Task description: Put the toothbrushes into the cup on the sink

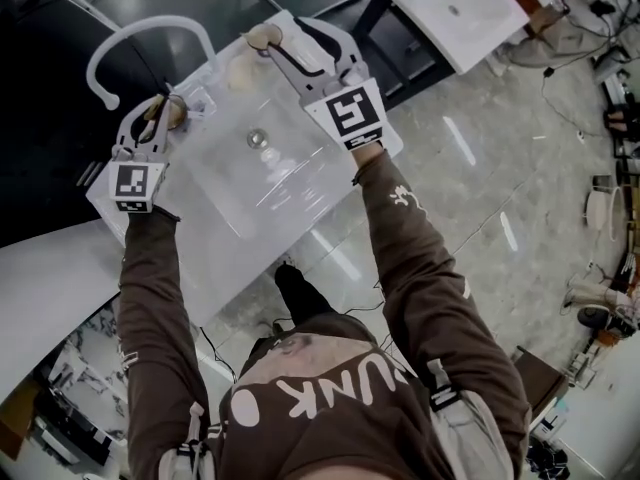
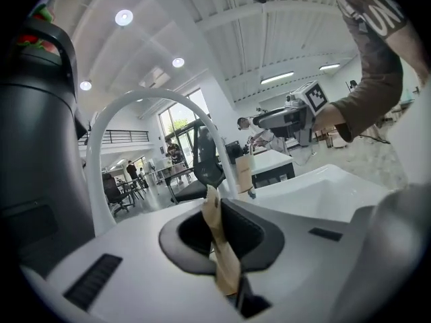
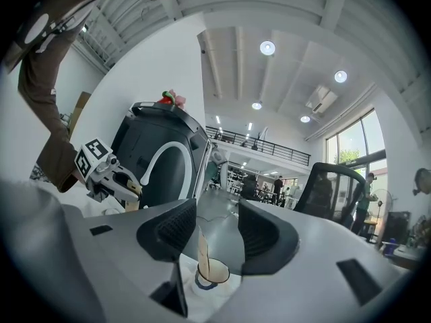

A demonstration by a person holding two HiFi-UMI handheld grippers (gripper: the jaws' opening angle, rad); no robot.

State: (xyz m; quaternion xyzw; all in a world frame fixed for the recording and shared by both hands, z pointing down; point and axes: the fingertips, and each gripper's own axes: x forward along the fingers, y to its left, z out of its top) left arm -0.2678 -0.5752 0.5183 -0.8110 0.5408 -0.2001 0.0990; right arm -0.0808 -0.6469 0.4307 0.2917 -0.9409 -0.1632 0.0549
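Sink (image 1: 250, 208): white basin, with an arched tap (image 1: 140, 26) rising at its 10 o'clock corner. Task judged roughly half complete, with one brush placed and one in hand.

Right tool (image 3: 217, 231): positioned at the sink's 12 o'clock corner. Jaws are spread wide and grip nothing. The cup shows below and beyond the gap; contact with it cannot be confirmed.

Left tool (image 2: 215, 231): positioned at the sink's 9 o'clock edge, near the tap base. Jaws are pressed together, pinching a tan handle upright.

Cup (image 3: 213, 274): stands at the 12 o'clock corner, upright, mouth open.

First toothbrush (image 3: 203, 254): already in the cup, leaning on the rim at 9 o'clock.

Second toothbrush (image 2: 227, 271): held in the left tool, well apart from the cup. Remaining: carry it across and drop it in.
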